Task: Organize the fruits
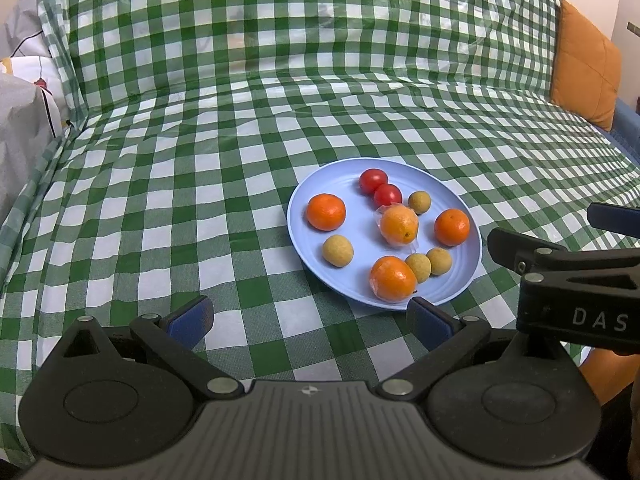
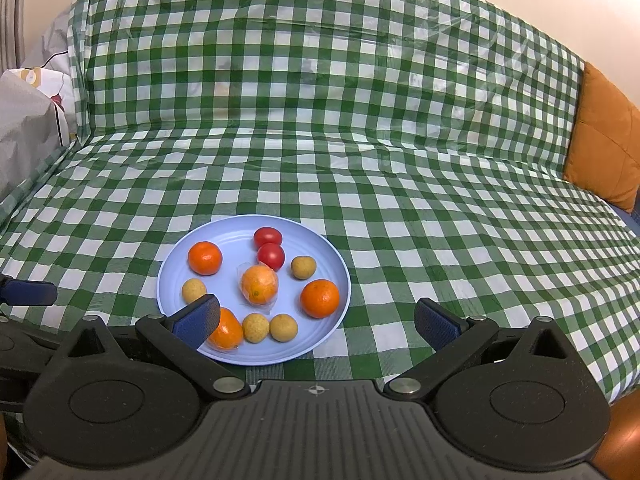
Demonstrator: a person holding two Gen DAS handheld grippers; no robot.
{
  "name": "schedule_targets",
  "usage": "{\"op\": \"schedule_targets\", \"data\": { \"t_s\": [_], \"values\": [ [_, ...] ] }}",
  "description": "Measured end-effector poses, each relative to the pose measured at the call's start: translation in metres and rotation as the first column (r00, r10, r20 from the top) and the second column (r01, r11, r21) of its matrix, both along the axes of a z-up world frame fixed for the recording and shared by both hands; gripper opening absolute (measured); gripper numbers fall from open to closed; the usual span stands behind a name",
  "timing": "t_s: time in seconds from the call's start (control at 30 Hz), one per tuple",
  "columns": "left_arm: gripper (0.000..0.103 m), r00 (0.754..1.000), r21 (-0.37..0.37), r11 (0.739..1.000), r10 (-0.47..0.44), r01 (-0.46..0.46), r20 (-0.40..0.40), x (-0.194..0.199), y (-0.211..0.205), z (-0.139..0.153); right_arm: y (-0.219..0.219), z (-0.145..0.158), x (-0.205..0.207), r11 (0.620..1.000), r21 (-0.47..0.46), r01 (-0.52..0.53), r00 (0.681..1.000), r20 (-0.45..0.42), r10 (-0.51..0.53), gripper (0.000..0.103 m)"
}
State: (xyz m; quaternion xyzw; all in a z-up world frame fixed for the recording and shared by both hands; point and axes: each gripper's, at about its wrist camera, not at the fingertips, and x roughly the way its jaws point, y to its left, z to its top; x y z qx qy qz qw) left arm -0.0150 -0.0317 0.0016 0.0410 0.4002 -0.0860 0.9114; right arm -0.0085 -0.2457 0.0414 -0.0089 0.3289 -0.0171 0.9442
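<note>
A light blue plate [image 1: 456, 196] [image 2: 332, 256] lies on the green checked cloth and holds several fruits: oranges such as one at its left [image 1: 326, 211] [image 2: 205, 257], one in clear wrap at its middle [image 1: 399, 224] [image 2: 259, 284], two red tomatoes [image 1: 373, 181] [image 2: 267, 237] and several small tan longans [image 1: 338, 251] [image 2: 303, 267]. My left gripper [image 1: 310, 318] is open, just in front of the plate's near-left rim. My right gripper [image 2: 318, 322] is open over the plate's near edge, its left finger [image 2: 198, 320] covering part of an orange [image 2: 230, 336]. Nothing is held.
The checked cloth [image 1: 200, 184] covers a sofa seat and backrest. An orange cushion [image 1: 584, 68] [image 2: 604, 140] stands at the right end, white printed bedding [image 1: 28, 92] [image 2: 28, 120] at the left. The right gripper's body [image 1: 576, 292] shows at the right of the left wrist view.
</note>
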Motion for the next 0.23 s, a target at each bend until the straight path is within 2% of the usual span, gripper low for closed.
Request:
{"op": "schedule_targets", "data": {
  "t_s": [0.23],
  "values": [
    [0.103,1.0,-0.023,1.0,-0.001,0.001,0.016,0.0008,0.0012,0.0033,-0.0029,0.0029,0.0016,1.0,0.015,0.006,1.0,0.008,-0.006,0.102]
  ]
}}
